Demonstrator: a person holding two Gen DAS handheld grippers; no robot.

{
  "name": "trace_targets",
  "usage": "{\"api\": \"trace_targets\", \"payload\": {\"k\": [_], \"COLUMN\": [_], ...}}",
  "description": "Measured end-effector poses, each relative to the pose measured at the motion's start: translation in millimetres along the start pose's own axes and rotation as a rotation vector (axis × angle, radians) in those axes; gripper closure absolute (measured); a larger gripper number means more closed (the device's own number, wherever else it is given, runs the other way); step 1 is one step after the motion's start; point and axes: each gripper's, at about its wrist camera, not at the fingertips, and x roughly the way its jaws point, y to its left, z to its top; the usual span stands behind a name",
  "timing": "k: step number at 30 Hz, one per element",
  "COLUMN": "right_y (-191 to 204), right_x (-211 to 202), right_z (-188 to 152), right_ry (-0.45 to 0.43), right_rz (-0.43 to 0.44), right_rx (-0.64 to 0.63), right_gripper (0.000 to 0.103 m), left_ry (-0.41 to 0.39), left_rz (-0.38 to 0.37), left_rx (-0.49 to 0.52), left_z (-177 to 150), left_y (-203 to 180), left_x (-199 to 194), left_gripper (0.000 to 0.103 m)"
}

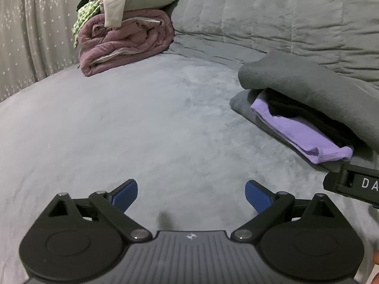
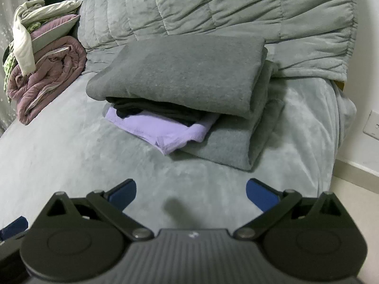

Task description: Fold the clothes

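While both jaws gape empty | left gripper [image 1: 191, 195], right gripper [image 2: 191, 195] | folded stack [image 2: 184, 75] well ahead

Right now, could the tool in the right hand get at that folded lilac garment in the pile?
Probably yes. The right tool is open and empty, with only bare grey bed cover between it and the lilac garment. Its near corner sticks out free, though a black garment and a grey sweater weigh down the rest.

White letters "DA" are showing on the right gripper [image 1: 355, 184] body, cut off at the frame edge.
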Motion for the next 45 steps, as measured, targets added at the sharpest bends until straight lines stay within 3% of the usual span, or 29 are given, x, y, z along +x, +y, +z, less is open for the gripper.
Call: {"api": "trace_targets", "payload": {"k": [7,45], "right_y": [-2,1], "right_x": [0,1], "right_z": [1,0], "right_ry": [0.004,0.013], "right_rz": [0.003,0.009], "right_rx": [0.006,0.0], "right_gripper": [0.0,0.0], "left_ry": [0.03,0.019], "left_rz": [-0.019,-0.042], "left_rx": [0.01,0.04], "left_z": [1,1], "left_y": [-5,-16], "left_x": [3,-4], "left_gripper": [0.004,0.004]}}
